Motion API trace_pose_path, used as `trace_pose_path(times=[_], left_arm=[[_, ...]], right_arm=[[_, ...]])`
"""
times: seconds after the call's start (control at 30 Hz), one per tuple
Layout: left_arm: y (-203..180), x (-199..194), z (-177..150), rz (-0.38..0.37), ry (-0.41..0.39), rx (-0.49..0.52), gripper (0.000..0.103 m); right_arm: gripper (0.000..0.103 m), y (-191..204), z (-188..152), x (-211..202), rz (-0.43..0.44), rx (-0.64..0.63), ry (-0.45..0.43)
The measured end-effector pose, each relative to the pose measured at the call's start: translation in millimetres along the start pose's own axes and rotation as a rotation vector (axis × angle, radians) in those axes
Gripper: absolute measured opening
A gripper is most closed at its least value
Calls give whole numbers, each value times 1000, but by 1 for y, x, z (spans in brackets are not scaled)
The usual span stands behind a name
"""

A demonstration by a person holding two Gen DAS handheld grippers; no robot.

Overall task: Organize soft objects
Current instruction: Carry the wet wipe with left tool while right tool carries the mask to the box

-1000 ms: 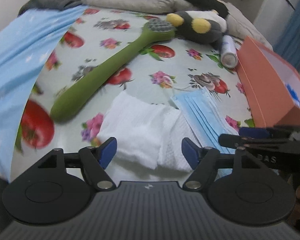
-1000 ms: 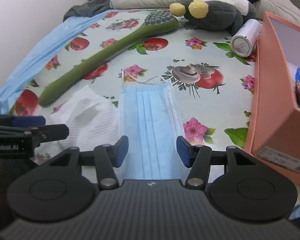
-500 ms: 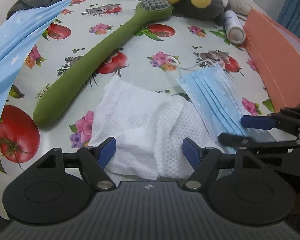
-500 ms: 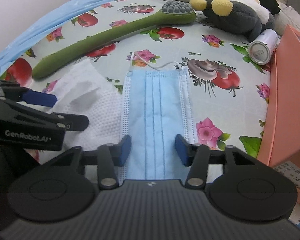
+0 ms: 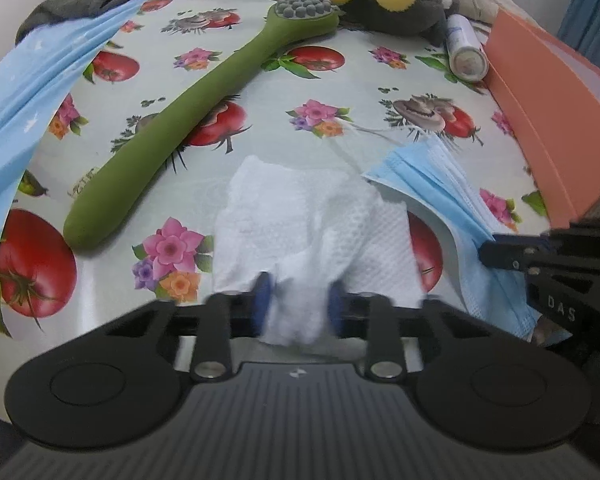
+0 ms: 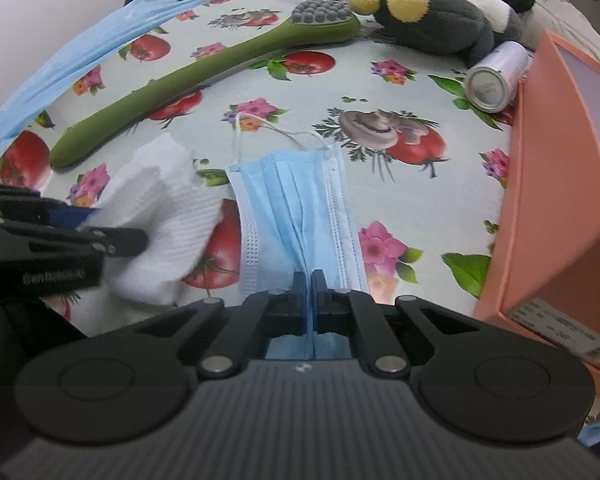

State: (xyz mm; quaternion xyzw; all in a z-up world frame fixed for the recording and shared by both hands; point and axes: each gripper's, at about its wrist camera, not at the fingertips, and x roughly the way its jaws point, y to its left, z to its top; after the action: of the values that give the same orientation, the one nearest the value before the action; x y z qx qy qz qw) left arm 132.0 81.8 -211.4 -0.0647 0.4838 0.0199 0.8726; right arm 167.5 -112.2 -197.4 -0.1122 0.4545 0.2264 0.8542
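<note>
White cloth point(image 5: 300, 220) bunched between my left gripper point(image 5: 298, 304) jaws, which had just closed. My right gripper point(image 6: 309, 300) had just clamped the mask point(image 6: 296, 200). Neither was in the box point(image 6: 540, 200) yet.

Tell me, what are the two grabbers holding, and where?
The left gripper pinches the white cloth's near edge. The right gripper pinches the blue mask's near edge, mid-fold.

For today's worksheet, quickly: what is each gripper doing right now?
Left gripper: just closed on the white cloth.
Right gripper: just closed on the blue face mask.
</note>
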Motion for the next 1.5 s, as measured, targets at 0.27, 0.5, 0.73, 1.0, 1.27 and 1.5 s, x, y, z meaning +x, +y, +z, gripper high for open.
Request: trace_pose_path(times=[0.27,0.5,0.73,1.0,1.27,1.5], left_arm=[[-1,-27,10,-58,-41,-108,11],[-13,-68,22,-81,-115,-128,11],[-19,-110,27,-102,-158,-172,11],[-29,-156,30,-124,-227,-179,11],[-42,-194,35,-141,-299,-155,11],[-60,-219,40,-170,-345,-129,11]], right_arm=[[5,-7,7,-36,-8,28,-70],[5,-6,18,-70,-6,58,-149],[5,-5,28,-113,-6,81,-239],[6,-2,37,-158,-4,72,-334],[6,-6,35,-190,-17,82,-394],[6,-12,31,-216,-40,92,-448]])
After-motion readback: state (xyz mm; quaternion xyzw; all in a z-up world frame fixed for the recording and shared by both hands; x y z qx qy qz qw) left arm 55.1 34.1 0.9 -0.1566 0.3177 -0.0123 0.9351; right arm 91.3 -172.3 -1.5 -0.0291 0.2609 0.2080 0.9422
